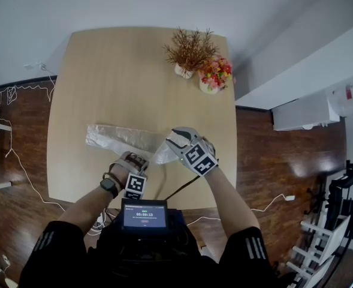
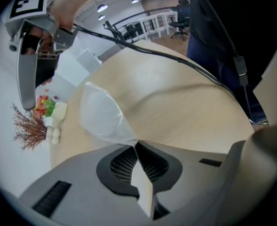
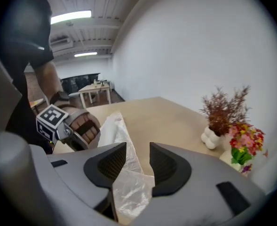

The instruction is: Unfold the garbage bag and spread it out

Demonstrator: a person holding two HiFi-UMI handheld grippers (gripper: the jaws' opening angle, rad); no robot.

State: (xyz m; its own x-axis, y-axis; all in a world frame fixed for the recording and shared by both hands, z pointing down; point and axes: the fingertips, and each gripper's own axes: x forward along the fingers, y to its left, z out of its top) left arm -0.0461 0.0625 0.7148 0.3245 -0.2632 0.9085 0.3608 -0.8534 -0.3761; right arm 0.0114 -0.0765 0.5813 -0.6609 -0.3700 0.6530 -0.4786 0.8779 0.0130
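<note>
On the table (image 1: 104, 71), lower centre of the head view: garbage bag (image 1: 119, 138), a clear crinkled strip running left to right, not yet spread. Pinched at its near edge by the left gripper (image 2: 137, 143), jaws fully together on the film, plastic fanning out from the tips. Loosely straddled by the right gripper (image 3: 138, 149), jaws narrowly apart, bunched film in the gap without pad pressure. Upper right of the table: dried twigs (image 1: 190, 48) and coloured flowers (image 1: 216, 72) in small vases, well apart from the bag.
</note>
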